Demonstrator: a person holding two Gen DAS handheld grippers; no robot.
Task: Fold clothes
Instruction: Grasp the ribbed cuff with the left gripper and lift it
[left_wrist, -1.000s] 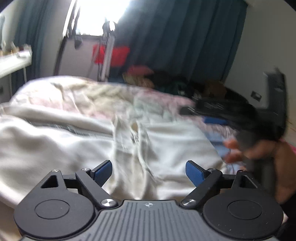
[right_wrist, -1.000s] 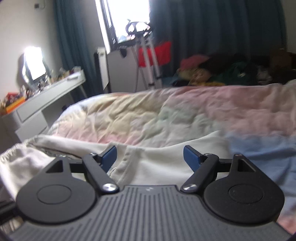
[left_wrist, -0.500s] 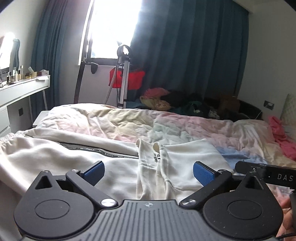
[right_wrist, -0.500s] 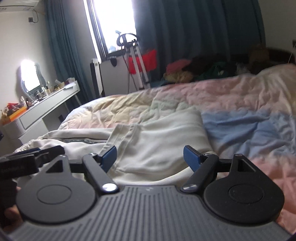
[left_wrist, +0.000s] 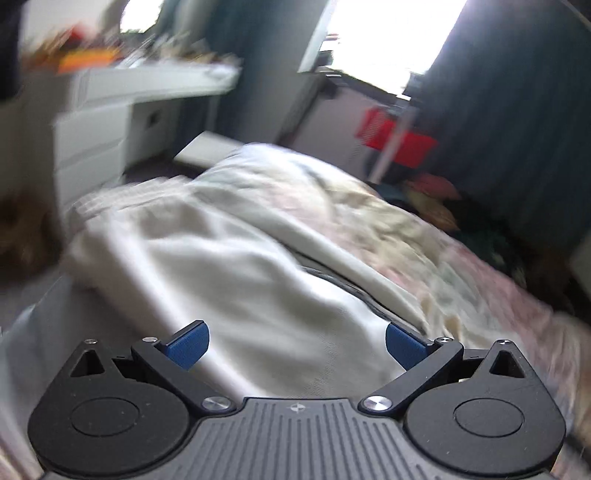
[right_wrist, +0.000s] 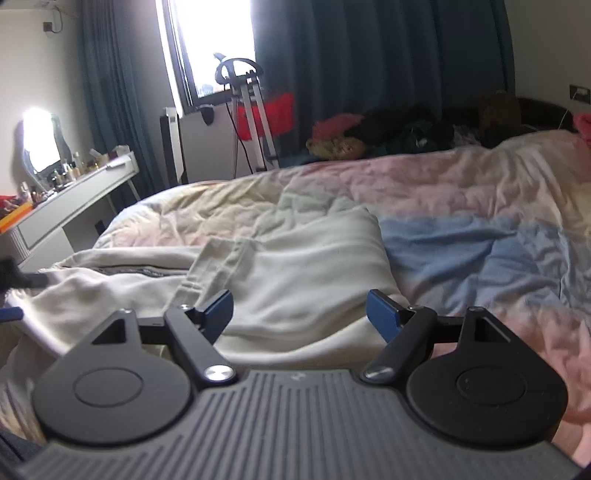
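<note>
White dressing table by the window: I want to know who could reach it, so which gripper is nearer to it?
Left. The left gripper is over the cream garment's end beside the dressing table; the right gripper sits further along the bed.

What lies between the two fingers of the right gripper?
Only the cream garment on the quilt; the right gripper holds nothing, as the right wrist view shows.

Backlit window (right_wrist: 210, 48) glares; left wrist view motion-blurred, right sharper.

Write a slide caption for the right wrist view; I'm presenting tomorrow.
Open right claw poised over a cream garment spread on a pastel quilt.
</note>
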